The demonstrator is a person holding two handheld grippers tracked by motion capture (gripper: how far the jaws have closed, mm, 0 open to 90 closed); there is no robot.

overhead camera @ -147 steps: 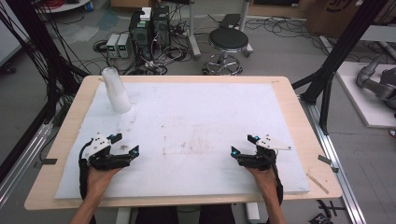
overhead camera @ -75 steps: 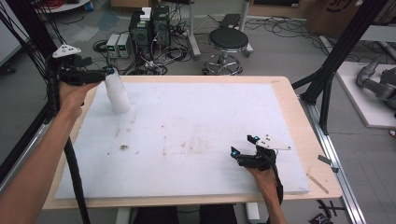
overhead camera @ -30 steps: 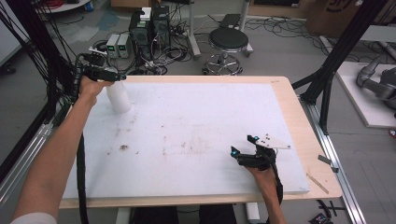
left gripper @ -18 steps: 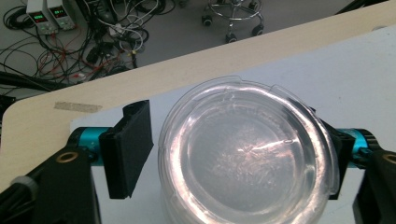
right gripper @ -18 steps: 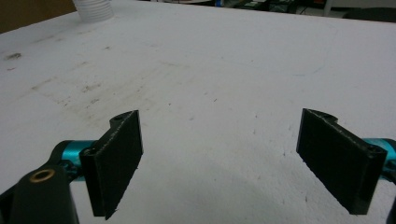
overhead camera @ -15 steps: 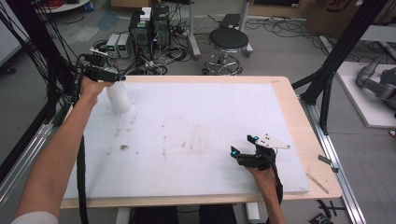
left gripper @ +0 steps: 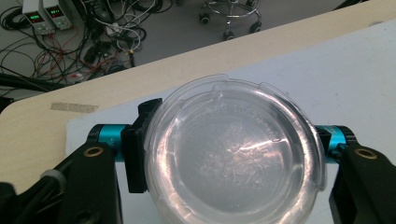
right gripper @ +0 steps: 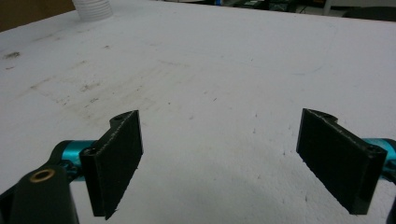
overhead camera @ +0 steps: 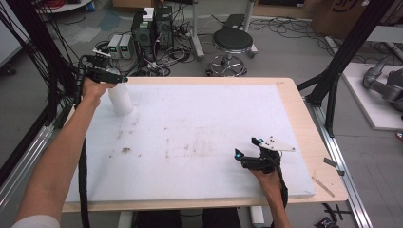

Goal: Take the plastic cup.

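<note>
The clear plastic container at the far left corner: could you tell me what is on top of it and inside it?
A clear lid covers the plastic container, with the left gripper closing its jaws on either side. Through the lid nothing distinct shows; glare hides whatever may be deeper.

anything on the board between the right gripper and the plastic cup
Nothing stands there. In the high view the white board between the right gripper and the plastic cup is bare apart from some dirty smudges; the right gripper view shows the same.
</note>
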